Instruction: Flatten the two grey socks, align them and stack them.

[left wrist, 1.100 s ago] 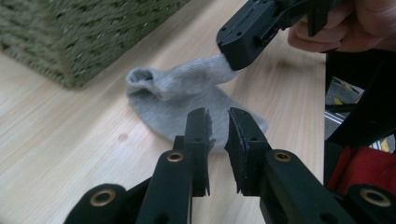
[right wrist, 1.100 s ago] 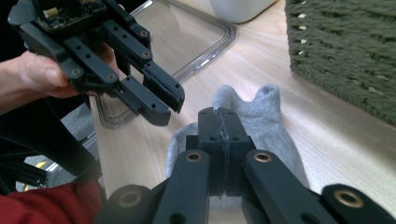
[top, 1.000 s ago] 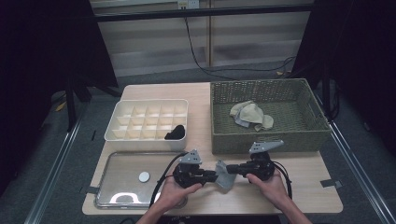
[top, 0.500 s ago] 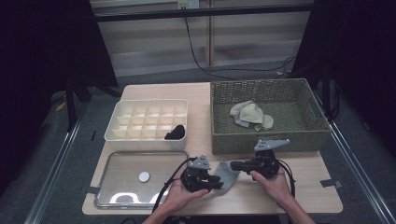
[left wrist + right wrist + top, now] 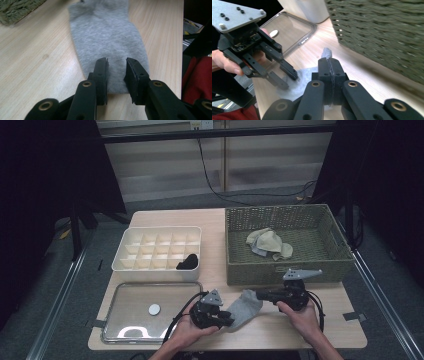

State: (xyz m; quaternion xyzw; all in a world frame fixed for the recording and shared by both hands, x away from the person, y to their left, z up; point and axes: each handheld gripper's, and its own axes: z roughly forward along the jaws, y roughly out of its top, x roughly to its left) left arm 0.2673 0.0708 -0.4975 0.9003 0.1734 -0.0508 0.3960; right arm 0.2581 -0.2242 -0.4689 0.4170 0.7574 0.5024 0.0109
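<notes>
Pale wooden counter underneath everything. At its far right, an olive woven basket with a heap of light crumpled socks inside. To the left of that, a white plastic organiser box divided into square compartments, with a rolled black sock in the near right corner cell. Nearer the person, a clear flat tray with a small white disc lying on it.

Between tray and basket, flat on the bare wood at the near edge, a grey knitted sock, stretched out between both tools. Right hand-held gripper fully closed, pinching the far end of the fabric, a tuft poking out past the tips. Left hand-held gripper partly parted, jaws having just been opening, set over the near end with cloth lying between them but no pinch from the pads.

Probably the fold or roll of the sock before it goes into a cell. To do it well:
- Keep the right pinch firm and low, so the fabric stays taut and flat.
- Bring the left jaws square across the whole width of the hem, then close on both layers, not on one edge.
- Lift only slightly; carry end over end without twisting.
- Mind the basket wall just beside the right tool.
</notes>
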